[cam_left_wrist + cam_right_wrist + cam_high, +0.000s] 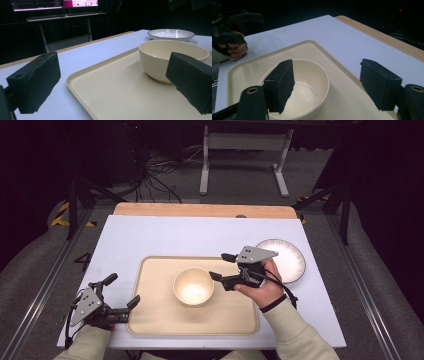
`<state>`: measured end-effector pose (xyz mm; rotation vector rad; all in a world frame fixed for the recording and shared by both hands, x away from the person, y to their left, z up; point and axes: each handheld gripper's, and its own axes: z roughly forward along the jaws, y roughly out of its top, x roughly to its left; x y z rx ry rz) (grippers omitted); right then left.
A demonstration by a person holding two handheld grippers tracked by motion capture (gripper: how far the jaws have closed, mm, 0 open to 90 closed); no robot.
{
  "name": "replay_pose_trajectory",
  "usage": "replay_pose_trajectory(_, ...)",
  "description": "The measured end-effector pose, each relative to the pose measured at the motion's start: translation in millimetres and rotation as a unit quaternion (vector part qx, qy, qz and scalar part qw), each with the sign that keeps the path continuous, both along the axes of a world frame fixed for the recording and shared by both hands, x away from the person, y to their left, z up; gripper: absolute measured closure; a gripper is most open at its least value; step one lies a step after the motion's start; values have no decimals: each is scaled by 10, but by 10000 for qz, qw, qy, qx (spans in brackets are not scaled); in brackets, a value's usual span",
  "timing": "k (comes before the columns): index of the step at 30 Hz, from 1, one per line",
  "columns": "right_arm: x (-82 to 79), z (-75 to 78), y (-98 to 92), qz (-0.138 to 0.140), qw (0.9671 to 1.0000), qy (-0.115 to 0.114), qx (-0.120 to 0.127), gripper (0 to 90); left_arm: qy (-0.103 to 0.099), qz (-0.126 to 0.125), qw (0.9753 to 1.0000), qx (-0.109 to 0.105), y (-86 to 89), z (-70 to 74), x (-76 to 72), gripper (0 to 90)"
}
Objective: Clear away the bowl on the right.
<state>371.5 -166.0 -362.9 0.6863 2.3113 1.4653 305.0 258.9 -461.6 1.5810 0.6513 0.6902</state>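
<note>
A cream bowl (193, 286) stands empty in the middle of a beige tray (150, 320). My right gripper (221, 266) hovers open just right of the bowl, pointing left. In the right gripper view one jaw hangs over the bowl (312, 75) and the other over the tray's far edge, my right gripper (330, 85) holding nothing. My left gripper (123, 290) is open at the tray's left edge, near the table's front. In the left gripper view its jaws frame the tray (112, 95) and the bowl (160, 60), my left gripper (113, 82) empty.
A white ribbed plate (295, 265) lies on the white table top (200, 235) to the right of the tray, also visible as the plate (171, 34) behind the bowl. A wooden strip (200, 210) borders the far edge. Cables and a stand sit on the floor beyond.
</note>
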Motion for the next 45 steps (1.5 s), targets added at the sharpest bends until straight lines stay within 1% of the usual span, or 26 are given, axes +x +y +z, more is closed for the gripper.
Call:
replay_pose_trajectory(2,-7,1,-56,-43,10000,-3,17,273,0,-2,10000,11,-3,0,0,1)
replay_pose_trajectory(3,-12,6,-114,-80,10000,-28,41,273,-5,-6,10000,16,-4,0,0,1)
replay_pose_trajectory(4,-12,6,-114,-80,10000,-28,41,273,-3,-7,10000,15,-3,0,0,1)
replay_pose_trajectory(6,-23,15,-180,-126,9999,-45,75,271,8,1,10000,17,-2,0,1,1)
replay_pose_trajectory(9,-46,38,-269,-158,9997,-115,120,268,9,-1,10000,20,-2,0,0,1)
replay_pose_trajectory(10,-60,44,-329,-168,9997,-123,158,260,9,0,10000,22,-2,0,0,1)
replay_pose_trajectory(11,-60,44,-329,-168,9997,-123,158,260,10,2,10000,20,-3,0,0,1)
replay_pose_trajectory(16,-102,17,-511,-329,9992,-145,162,252,16,12,10000,14,-5,0,0,1)
replay_pose_trajectory(18,-111,13,-542,-354,9991,-142,166,252,19,12,10000,17,-4,0,0,1)
replay_pose_trajectory(23,-155,9,-701,-531,9981,-246,190,252,20,14,10000,14,-3,0,1,1)
replay_pose_trajectory(24,-165,7,-738,-544,9979,-262,229,253,21,14,10000,15,-3,0,1,1)
replay_pose_trajectory(29,-200,-38,-845,-641,9973,-260,236,244,20,17,10000,12,-2,1,0,1)
replay_pose_trajectory(33,-224,-88,-891,-719,9969,-266,153,236,20,18,10000,12,-2,1,1,1)
replay_pose_trajectory(35,-239,-115,-906,-747,9966,-299,161,234,20,18,10000,12,-2,1,1,1)
replay_pose_trajectory(37,-254,-145,-923,-796,9961,-347,159,234,19,17,10000,13,-2,1,1,1)
replay_pose_trajectory(39,-274,-183,-945,-886,9948,-488,145,234,20,13,10000,13,-3,1,0,1)
replay_pose_trajectory(40,-294,-206,-954,-928,9936,-628,124,235,18,12,10000,10,-3,0,1,1)
replay_pose_trajectory(41,-312,-229,-964,-932,9928,-729,156,235,17,14,10000,11,-2,0,1,1)
replay_pose_trajectory(43,-345,-267,-982,-952,9914,-878,209,236,18,12,10000,11,-2,0,1,1)
replay_pose_trajectory(45,-367,-301,-999,-941,9907,-950,241,238,19,10,10000,12,-2,0,1,1)
